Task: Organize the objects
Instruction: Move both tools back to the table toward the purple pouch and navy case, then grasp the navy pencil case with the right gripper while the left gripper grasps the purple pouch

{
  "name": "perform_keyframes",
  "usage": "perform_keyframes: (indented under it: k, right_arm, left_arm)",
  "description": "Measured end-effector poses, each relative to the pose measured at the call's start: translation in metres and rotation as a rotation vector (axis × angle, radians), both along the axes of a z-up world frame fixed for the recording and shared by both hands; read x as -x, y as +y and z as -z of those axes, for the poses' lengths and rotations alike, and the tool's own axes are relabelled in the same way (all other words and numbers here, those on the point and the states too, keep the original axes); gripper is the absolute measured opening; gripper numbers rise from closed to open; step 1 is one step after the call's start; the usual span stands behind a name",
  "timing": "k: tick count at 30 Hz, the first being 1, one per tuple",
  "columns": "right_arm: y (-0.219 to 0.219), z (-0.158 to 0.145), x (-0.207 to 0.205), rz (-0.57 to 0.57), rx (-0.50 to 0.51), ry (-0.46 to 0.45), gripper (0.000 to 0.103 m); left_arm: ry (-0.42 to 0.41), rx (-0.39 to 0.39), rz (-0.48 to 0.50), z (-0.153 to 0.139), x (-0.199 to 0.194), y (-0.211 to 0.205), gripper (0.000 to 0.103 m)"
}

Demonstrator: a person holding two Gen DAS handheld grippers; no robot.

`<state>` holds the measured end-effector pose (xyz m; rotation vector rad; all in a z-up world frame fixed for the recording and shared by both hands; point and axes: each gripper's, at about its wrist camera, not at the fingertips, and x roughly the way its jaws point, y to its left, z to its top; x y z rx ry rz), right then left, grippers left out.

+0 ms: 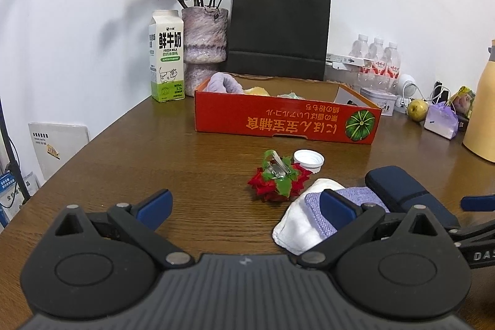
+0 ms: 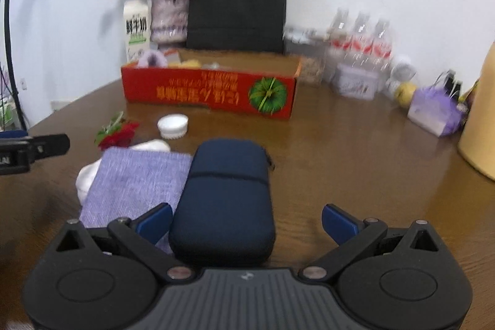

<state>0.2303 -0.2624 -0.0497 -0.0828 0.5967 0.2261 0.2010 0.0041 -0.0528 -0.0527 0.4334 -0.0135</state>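
We look low across the table [image 1: 130, 144] from both wrist cameras, facing the back wall. Our left view sits further left, close behind the red flower clip [image 1: 278, 181]; our right view hangs just over the blue case [image 2: 225, 194] (somewhat blurred). Both share the red box [image 1: 284, 119], black bag [image 1: 278, 30] and milk carton [image 1: 167, 57].

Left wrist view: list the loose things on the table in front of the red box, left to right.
Red flower clip → white bottle cap → navy case. The white cloth and purple pouch overlap, so I leave them out.
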Motion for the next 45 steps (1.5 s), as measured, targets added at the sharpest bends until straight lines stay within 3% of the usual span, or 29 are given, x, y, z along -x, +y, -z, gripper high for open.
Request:
perform_keyframes:
  k: [4, 15, 17, 20, 23, 35, 45]
  right_arm:
    - [0.009, 0.008, -0.018, 0.009, 0.033, 0.074, 0.103]
    - [0.015, 0.012, -0.046, -0.032, -0.014, 0.105, 0.103]
    - [0.018, 0.011, -0.046, -0.058, -0.018, 0.103, 0.096]
    - [0.020, 0.008, -0.041, -0.089, -0.023, 0.073, 0.070]
    - [0.019, 0.006, -0.040, -0.104, -0.040, 0.062, 0.066]
    - [0.010, -0.005, -0.022, -0.104, -0.082, -0.071, 0.064]
    - [-0.005, -0.013, -0.006, -0.105, -0.071, -0.157, 0.064]
  left_arm:
    - [0.002, 0.006, -0.001, 0.000, -0.001, 0.001, 0.103]
    - [0.024, 0.010, -0.009, 0.001, -0.005, 0.003, 0.103]
    - [0.029, 0.008, -0.010, 0.001, -0.006, 0.003, 0.103]
    - [0.034, 0.005, -0.017, 0.002, -0.007, 0.003, 0.103]
    - [0.042, 0.001, -0.030, 0.004, -0.009, 0.004, 0.103]
    - [0.033, -0.052, -0.105, 0.001, -0.007, -0.004, 0.103]
    - [0.127, -0.059, -0.043, -0.003, -0.008, -0.039, 0.103]
